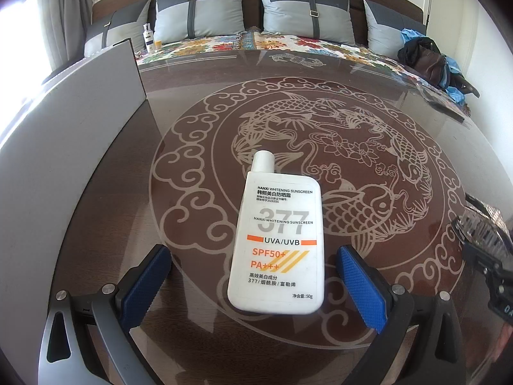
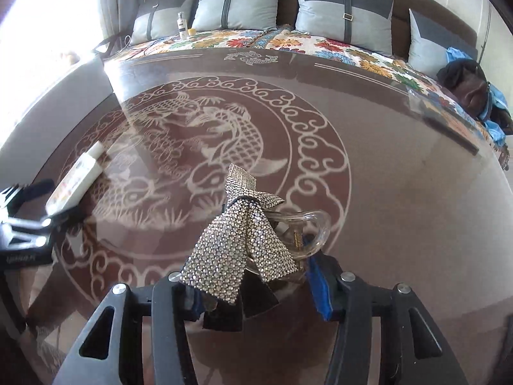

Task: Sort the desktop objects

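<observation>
A white sunscreen bottle (image 1: 278,240) is lying flat on the glass-topped table (image 1: 368,102), cap pointing away, between the spread blue pads of the left claw (image 1: 255,284), which are not touching it. A grey board (image 1: 73,122) is standing at the left. The right claw (image 1: 487,250) is showing at the right edge, carrying something sparkly.

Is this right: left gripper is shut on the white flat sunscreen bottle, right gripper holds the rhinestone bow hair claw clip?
Not quite. In the left wrist view the left gripper is open: the white flat sunscreen bottle lies on the glass tabletop between its blue pads, which stand clear of it. The rest holds: in the right wrist view the right gripper holds the rhinestone bow hair claw clip.
</observation>
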{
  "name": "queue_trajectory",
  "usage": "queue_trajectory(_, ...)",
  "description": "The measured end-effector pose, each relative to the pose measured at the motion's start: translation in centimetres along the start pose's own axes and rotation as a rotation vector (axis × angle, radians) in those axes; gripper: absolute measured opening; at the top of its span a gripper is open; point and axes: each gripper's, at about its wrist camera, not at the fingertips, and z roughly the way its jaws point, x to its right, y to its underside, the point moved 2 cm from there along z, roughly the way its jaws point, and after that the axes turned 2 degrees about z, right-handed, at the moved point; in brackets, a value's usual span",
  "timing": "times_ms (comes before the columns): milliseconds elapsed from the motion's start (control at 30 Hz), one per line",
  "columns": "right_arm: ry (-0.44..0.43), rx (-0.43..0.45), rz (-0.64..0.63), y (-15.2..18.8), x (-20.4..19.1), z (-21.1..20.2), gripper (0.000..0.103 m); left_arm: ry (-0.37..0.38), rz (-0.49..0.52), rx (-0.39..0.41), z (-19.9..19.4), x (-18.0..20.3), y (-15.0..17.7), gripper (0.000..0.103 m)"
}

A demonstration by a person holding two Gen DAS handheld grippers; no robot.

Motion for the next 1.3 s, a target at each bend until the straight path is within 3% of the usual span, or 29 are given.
queue_trajectory(33, 0.005, 0.018, 0.012, 1.3, -0.4, -0.9, 0.055, 0.000, 0.000, 0.000, 0.0, 0.0, 0.0, 0.103)
queue_trajectory(67, 0.014, 0.024, 0.024, 2.4, -0.8, -1.3, 0.073, 0.000, 0.000, 0.000, 0.0, 0.0, 0.0, 0.103)
queue_trajectory(100, 0.032, 0.003, 0.033, 3.0, -1.1, -1.3, 0.098, 0.000, 0.000, 0.000, 0.0, 0.0, 0.0, 0.103)
queue_trajectory(133, 0.053, -0.012, 0.047, 3.2, -1.4, -1.3, 0.103, 0.000, 0.000, 0.000, 0.0, 0.0, 0.0, 0.103)
queue_trajectory(1300, 0.053, -0.014, 0.076, 3.7, -1.2, -1.7, 0.103, -0.001, -0.002, 0.000, 0.0, 0.0, 0.0, 0.103)
